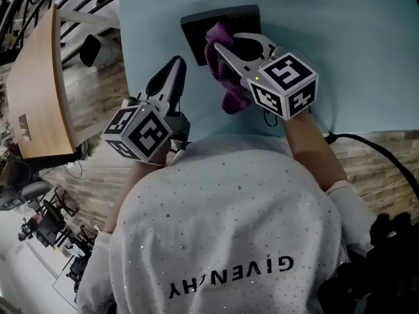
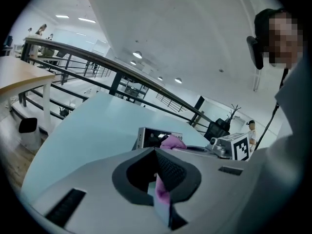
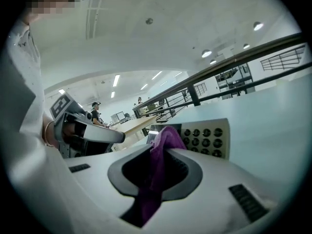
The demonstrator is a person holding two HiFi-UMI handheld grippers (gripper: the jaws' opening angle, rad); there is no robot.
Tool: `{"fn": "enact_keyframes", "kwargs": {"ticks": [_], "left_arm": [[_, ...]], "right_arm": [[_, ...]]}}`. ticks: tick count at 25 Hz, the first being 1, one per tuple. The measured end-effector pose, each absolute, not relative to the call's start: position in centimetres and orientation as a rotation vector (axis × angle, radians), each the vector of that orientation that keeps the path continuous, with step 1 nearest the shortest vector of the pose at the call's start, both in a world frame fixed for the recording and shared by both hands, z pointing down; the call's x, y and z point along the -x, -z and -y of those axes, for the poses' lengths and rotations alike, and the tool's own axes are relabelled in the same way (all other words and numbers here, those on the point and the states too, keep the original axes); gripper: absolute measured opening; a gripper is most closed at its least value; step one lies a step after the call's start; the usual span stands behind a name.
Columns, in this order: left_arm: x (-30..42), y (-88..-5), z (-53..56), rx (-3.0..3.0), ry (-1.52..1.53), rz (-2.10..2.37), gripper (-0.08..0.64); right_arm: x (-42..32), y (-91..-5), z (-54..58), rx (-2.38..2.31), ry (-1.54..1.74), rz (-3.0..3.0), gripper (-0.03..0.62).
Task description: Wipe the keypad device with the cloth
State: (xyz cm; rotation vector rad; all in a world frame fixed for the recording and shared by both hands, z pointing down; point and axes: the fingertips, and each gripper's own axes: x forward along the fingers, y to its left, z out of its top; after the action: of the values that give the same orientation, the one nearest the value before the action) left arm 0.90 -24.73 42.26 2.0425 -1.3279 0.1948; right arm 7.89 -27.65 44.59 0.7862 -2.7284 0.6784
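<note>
So the keypad device is lying flat on the pale blue worktop, out on the side away from the person. From the right gripper view you can see rows of round dark buttons on its face.

The purple cloth is bunched up right over the near edge of the keypad. The right tool has it pinched between both jaws, with a wad poking out past the tips and a long tail hanging back toward the person. It looks like the wad is touching the keypad, but from this angle I honestly can't say if it's pressing down or just sitting over it.

The left tool sits just beside all that, to the left of the keypad and clear of the cloth. Its jaws are pressed together with nothing in them. There's a thin purple sliver in the slit in its own view, which seems to be the cloth seen beyond it.

Further out, a wooden desk stands off the worktop's left side, and a black cable runs across the floor on the right.
</note>
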Motion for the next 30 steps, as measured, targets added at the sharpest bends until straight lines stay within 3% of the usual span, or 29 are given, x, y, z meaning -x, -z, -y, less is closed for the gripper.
{"fn": "enact_keyframes", "kwargs": {"ticks": [13, 20, 25, 30], "left_arm": [[-5.9, -41.5, 27.1, -2.137, -0.219, 1.190, 0.000], [-5.0, -41.0, 26.7, -2.148, -0.175, 1.171, 0.000], [-1.9, -41.0, 25.6, -2.154, -0.146, 1.149, 0.000], [0.6, -40.6, 24.5, -2.162, -0.147, 1.121, 0.000]], "right_arm": [[-15.3, -44.8, 29.1, -1.101, -0.769, 2.661, 0.048], [-16.9, -44.5, 29.4, -1.229, -0.787, 2.630, 0.048], [-15.8, -44.2, 28.7, -1.336, -0.735, 2.545, 0.048], [-9.9, -43.0, 26.1, -1.243, -0.705, 2.557, 0.048]]}}
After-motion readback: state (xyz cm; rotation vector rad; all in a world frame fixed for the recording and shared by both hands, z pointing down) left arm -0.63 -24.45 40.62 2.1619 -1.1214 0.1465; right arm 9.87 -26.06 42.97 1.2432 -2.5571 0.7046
